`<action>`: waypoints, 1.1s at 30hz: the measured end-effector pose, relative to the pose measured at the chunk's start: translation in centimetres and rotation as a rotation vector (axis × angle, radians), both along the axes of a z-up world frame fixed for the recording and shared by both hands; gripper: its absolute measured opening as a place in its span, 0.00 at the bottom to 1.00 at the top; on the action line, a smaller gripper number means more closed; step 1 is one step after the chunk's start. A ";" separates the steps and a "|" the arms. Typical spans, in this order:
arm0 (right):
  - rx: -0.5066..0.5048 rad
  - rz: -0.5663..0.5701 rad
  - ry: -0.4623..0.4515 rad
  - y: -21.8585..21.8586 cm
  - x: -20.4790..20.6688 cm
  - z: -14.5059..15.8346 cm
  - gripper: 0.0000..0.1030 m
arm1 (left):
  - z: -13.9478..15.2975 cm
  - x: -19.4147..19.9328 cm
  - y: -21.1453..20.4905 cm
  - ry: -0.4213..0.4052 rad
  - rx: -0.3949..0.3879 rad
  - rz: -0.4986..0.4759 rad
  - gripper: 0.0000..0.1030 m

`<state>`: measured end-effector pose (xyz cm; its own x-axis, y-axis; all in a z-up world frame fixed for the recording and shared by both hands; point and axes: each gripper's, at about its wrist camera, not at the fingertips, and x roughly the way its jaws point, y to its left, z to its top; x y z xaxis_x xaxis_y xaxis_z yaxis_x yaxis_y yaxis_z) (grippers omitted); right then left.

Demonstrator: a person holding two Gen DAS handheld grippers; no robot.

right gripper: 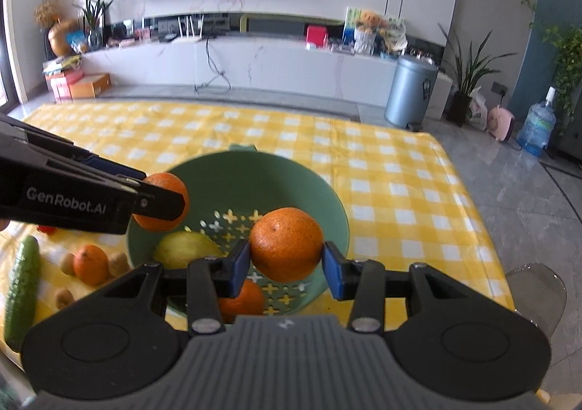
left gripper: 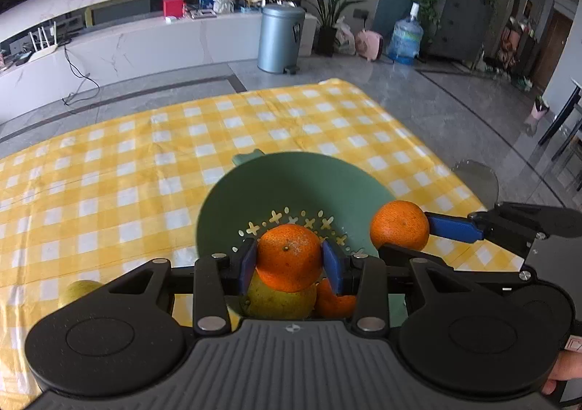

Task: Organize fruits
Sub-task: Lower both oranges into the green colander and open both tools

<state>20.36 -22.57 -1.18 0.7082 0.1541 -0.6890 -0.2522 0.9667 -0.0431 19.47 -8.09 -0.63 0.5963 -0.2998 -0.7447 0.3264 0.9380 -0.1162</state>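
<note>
Both clamped on oranges: left gripper point(left gripper: 287, 259) holds orange point(left gripper: 289, 255), right gripper point(right gripper: 286, 262) holds its orange point(right gripper: 286, 244). Green colander point(right gripper: 254, 173) directly below both; left sits deeper over the bowl.

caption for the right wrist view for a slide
Right hand-held gripper holds an orange over the green colander.

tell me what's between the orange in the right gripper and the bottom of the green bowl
In the right wrist view, only air lies under the held orange. The bowl floor shows bare beneath it; a pear and another orange lie off to the side.
</note>
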 end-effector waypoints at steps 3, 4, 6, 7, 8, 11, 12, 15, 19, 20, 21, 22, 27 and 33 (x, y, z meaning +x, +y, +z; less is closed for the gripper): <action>-0.025 0.016 0.027 0.2 1.2 -0.8 0.40 | -0.8 1.0 -0.2 0.020 0.013 -0.004 0.43; -0.031 0.020 0.035 0.3 1.5 -1.1 0.40 | -1.0 1.3 -0.3 0.023 0.018 -0.006 0.43; -0.039 0.025 0.050 0.4 2.2 -1.6 0.40 | -1.4 1.9 -0.5 0.029 0.026 -0.010 0.43; -0.041 0.025 0.058 0.4 2.4 -1.8 0.40 | -1.6 2.1 -0.6 0.033 0.030 -0.012 0.43; -0.041 0.025 0.066 0.4 2.8 -2.1 0.40 | -1.7 2.4 -0.6 0.037 0.035 -0.012 0.43; -0.039 0.027 0.086 0.3 3.6 -2.7 0.40 | -2.5 3.0 -0.8 0.053 0.048 -0.014 0.43; -0.037 0.030 0.095 0.3 3.9 -3.0 0.40 | -2.6 3.2 -0.8 0.050 0.047 -0.015 0.43; -0.041 0.043 0.113 0.6 4.2 -3.6 0.40 | -2.7 3.5 -1.1 0.045 0.062 -0.018 0.43; -0.066 0.067 0.118 1.3 4.5 -4.0 0.40 | -2.9 4.0 -1.2 0.050 0.072 -0.018 0.43; -0.064 0.068 0.124 1.4 4.5 -4.1 0.40 | -3.0 4.1 -1.2 0.051 0.074 -0.016 0.43; -0.062 0.070 0.133 1.5 4.5 -4.3 0.40 | -3.0 4.3 -1.3 0.052 0.075 -0.013 0.43; -0.068 0.072 0.132 1.5 4.5 -4.3 0.40 | -3.1 4.4 -1.3 0.053 0.075 -0.012 0.43; -0.103 0.086 0.127 1.8 4.4 -4.4 0.40 | -3.4 4.8 -1.9 0.067 0.086 -0.011 0.45; -0.117 0.090 0.125 2.0 4.5 -4.2 0.40 | -3.8 5.2 -2.4 0.091 0.119 -0.001 0.49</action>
<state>24.87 -20.60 -5.41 0.6030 0.1266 -0.7877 -0.3475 0.9304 -0.1165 24.62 -10.45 -4.42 0.5246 -0.2066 -0.8259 0.3206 0.9466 -0.0332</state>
